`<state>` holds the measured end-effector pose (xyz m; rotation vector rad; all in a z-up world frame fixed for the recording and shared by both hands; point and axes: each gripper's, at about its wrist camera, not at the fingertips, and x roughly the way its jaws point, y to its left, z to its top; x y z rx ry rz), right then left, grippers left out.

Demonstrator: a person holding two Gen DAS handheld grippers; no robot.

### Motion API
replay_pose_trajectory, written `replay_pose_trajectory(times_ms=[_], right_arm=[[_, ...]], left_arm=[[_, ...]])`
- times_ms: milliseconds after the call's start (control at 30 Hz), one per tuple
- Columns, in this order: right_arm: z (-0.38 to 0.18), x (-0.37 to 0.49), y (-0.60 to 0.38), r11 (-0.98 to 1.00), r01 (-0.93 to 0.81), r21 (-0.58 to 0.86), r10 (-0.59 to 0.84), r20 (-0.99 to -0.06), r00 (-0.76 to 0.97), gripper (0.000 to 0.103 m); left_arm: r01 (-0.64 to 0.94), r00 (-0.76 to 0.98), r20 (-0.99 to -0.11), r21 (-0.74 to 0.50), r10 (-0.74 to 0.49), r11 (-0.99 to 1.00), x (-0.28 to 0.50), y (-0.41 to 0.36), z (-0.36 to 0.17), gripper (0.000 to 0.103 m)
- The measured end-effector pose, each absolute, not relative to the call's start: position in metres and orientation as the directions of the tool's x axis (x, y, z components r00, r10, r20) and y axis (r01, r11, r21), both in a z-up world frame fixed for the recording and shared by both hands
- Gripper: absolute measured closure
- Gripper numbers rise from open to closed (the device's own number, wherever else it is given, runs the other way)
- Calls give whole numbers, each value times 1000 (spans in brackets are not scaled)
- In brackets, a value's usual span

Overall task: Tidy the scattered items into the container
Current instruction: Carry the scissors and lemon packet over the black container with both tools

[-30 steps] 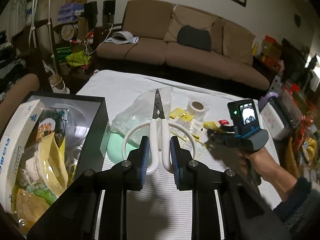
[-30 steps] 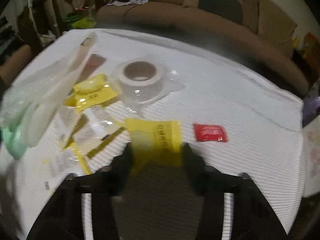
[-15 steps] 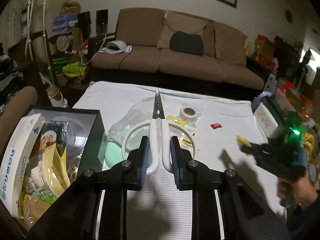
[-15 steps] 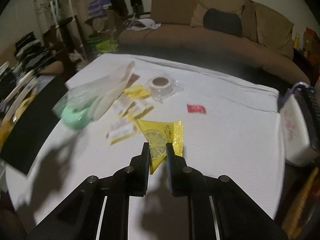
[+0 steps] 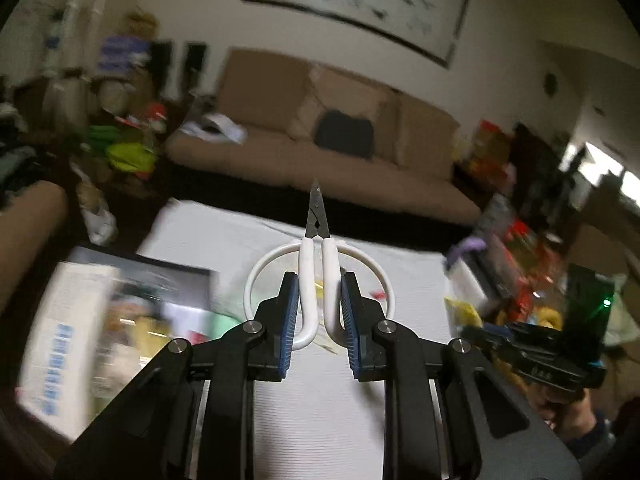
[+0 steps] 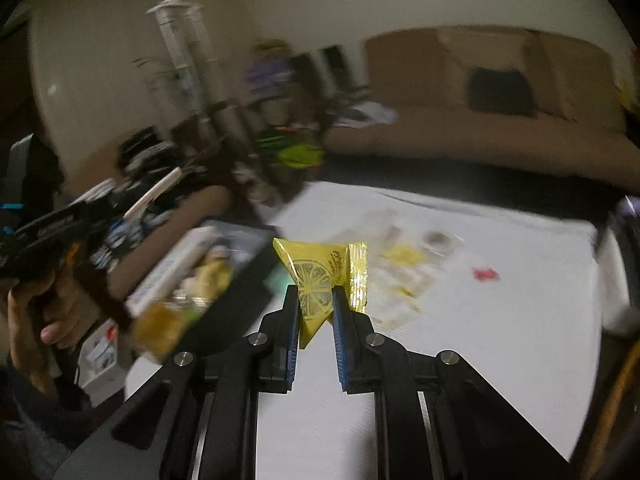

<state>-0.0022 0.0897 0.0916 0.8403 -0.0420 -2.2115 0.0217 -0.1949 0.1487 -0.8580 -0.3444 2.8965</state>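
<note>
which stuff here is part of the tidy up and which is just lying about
Job:
scissors in left gripper
lemon packet in right gripper
black box
red sachet, tape roll, yellow packets on the table

Lying about:
sofa
wall picture

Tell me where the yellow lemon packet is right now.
In the right wrist view, the yellow lemon packet is pinched in the right gripper, above the white table, beside the black box.
</note>
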Motion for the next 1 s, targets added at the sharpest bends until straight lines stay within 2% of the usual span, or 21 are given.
replay_pose_trajectory(times_ms=[100,167,400,500,633,767,933,1000], right_arm=[[102,-2,41,-668,694,269,-697,-551,-458,89],[106,-4,8,-641,715,278,-719,-545,-432,89],[88,-29,-117,-553,740,382,-778,-555,-295,88],[57,-44,-175,-578,726,374,-732,-630,-258,88],[13,-56,-229,-631,688,358,-653,-724,-223,88],[-13,-62,-232,-655,664,361,-625,-753,-207,88],[-18,-62,-236,-669,665,331,-599,-771,-218,88],[-14,-61,-236,-669,672,319,-594,-772,-225,81]], left_arm=[[139,-849,-526,-114,-59,-984,41,-233,156,83],[203,-839,-529,-88,-127,-975,49,-260,153,83],[336,-734,-644,-70,-214,-939,43,-337,104,83],[354,-671,-711,-59,-210,-933,34,-356,73,83],[337,-638,-748,-56,-184,-940,30,-367,50,83],[327,-615,-773,-73,-153,-942,27,-372,36,83],[291,-614,-785,-119,-89,-949,25,-371,30,83],[304,-594,-797,-94,-112,-948,21,-370,25,83]])
